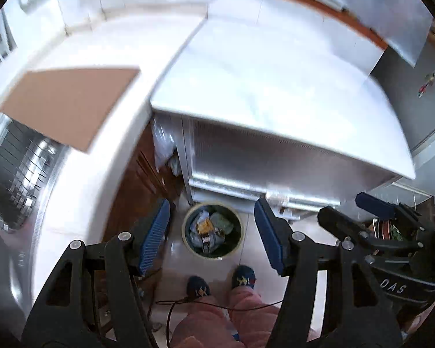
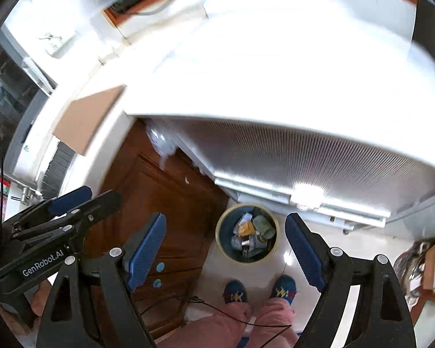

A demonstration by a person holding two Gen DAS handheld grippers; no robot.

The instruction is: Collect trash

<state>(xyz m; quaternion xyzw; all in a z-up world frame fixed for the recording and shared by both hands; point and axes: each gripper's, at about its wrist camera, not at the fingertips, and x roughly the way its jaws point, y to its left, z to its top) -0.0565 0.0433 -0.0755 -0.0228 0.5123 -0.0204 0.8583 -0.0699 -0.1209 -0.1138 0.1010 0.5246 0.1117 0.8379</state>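
Note:
A round trash bin [image 1: 212,230] stands on the tiled floor below, holding crumpled wrappers and a yellow packet; it also shows in the right wrist view [image 2: 247,233]. My left gripper [image 1: 211,232] is open and empty, held high above the bin. My right gripper [image 2: 225,249] is open and empty, also high above the bin. Each gripper shows at the edge of the other's view: the right one [image 1: 353,211] and the left one [image 2: 81,197]. Both views are blurred.
A white counter [image 1: 107,133] carries a brown cardboard sheet [image 1: 69,101] beside a metal sink [image 1: 17,182]. A white table top [image 1: 275,87] overhangs the floor. A brown wooden cabinet [image 2: 165,191] stands left of the bin. The person's feet [image 2: 258,290] are near the bin.

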